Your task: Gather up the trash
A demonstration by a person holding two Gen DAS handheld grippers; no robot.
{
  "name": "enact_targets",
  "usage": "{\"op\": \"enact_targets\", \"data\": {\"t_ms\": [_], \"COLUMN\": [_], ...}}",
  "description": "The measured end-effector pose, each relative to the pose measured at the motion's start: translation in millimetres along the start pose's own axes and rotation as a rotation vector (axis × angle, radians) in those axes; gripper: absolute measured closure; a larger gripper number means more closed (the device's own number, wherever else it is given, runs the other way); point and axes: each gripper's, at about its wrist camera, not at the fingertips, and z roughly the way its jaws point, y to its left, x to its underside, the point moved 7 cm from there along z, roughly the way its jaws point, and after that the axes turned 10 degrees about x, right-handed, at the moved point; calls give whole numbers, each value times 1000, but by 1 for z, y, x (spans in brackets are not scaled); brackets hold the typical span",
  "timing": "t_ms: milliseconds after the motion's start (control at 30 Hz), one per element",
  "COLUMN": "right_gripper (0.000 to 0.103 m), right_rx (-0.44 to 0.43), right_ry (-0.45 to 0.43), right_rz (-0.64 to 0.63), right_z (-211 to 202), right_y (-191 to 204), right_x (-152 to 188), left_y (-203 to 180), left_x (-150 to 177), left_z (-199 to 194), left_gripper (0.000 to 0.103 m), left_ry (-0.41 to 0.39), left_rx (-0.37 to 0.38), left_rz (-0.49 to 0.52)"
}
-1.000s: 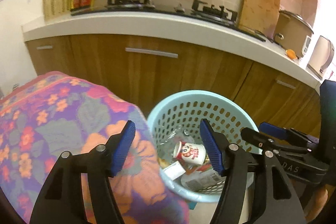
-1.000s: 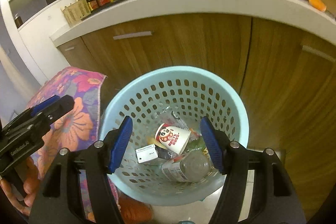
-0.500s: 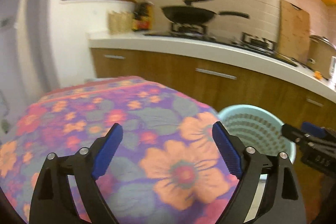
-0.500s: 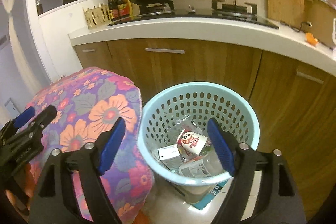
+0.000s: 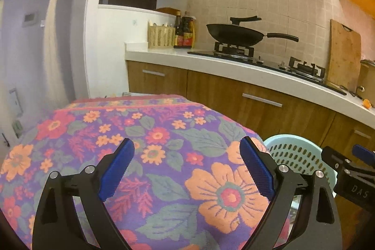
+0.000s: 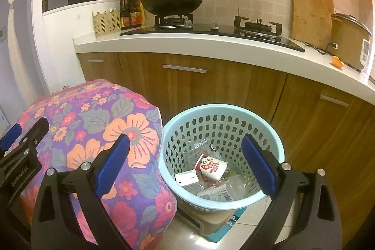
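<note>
A pale blue perforated basket [image 6: 222,108] stands on the floor beside a table draped in floral cloth [image 6: 93,114]. Inside lie a red-and-white paper cup [image 6: 211,166], a small white carton [image 6: 186,178] and a clear plastic bottle [image 6: 225,190]. My right gripper [image 6: 185,138] hovers above and in front of the basket, its jaws opening with nothing between them. My left gripper [image 5: 186,142] hangs over the floral cloth [image 5: 164,132], its jaws also opening and empty. In the left wrist view the basket [image 5: 297,154] shows at the lower right.
Wooden cabinets under a white counter [image 6: 211,46] run behind the basket. On the counter are a wok [image 6: 171,4] on a stove, sauce bottles [image 6: 130,12], a cutting board [image 6: 311,8] and a rice cooker [image 6: 349,39]. A box [image 6: 215,222] sits under the basket.
Both grippers pulled back and up from the basket and their jaws spread wider. The left one swung left, from over the basket to over the floral cloth.
</note>
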Motion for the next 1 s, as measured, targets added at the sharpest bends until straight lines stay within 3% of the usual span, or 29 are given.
{"op": "enact_targets", "data": {"t_ms": [1000], "right_gripper": [9], "right_rx": [43], "right_ry": [-16], "right_rz": [-8], "right_z": [1], "right_y": [3], "right_x": [-2], "left_y": [1], "left_x": [4], "left_z": [3], "left_gripper": [8], "left_ry": [18], "left_rx": [-12], "left_rz": [4]}}
